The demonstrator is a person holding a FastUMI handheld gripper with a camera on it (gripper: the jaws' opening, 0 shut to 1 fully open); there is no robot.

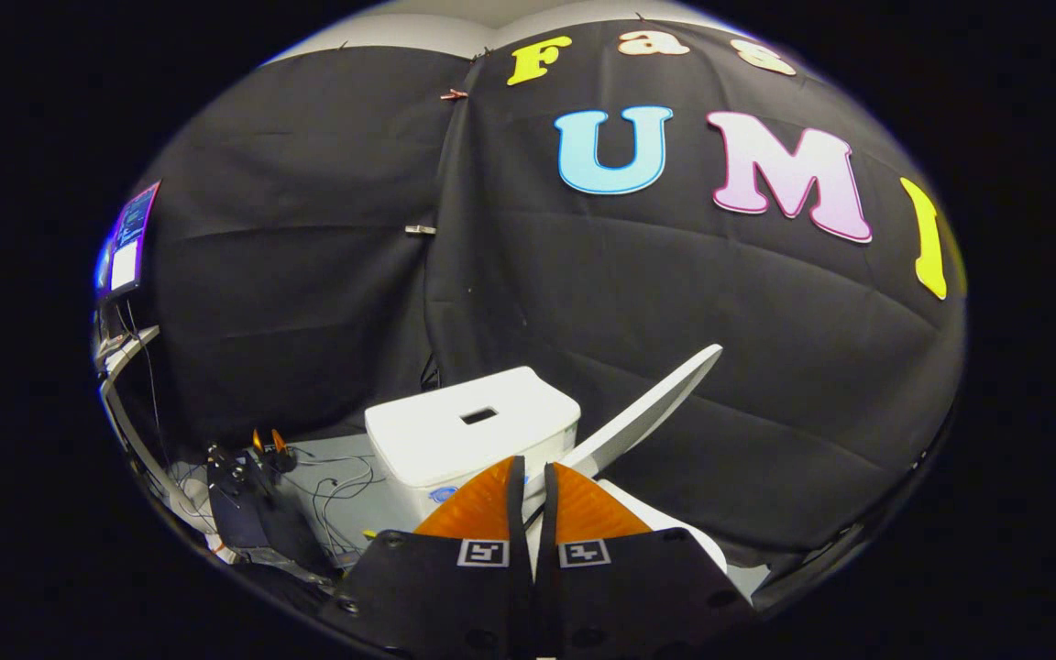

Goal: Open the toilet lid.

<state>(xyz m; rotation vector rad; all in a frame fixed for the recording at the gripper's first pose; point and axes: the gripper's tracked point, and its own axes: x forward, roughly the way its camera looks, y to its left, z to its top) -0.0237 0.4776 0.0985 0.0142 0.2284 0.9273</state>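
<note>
A white toilet stands just ahead of my fingers, its tank (455,435) beyond the left finger with a dark slot in its top. The thin white lid (652,408) is tilted up and slants away from my fingertips toward the black cloth wall. Its near edge runs into the narrow slit between the fingers, and my gripper (535,466) is shut on it. Part of the white seat (665,530) shows under the lid, beside the right finger. The bowl itself is hidden behind the gripper body.
A lit monitor (127,243) on a stand is far off to the left. Loose cables (340,486) and a small device (253,463) lie on the grey floor left of the tank. Black cloth walls close in behind and to the right of the toilet.
</note>
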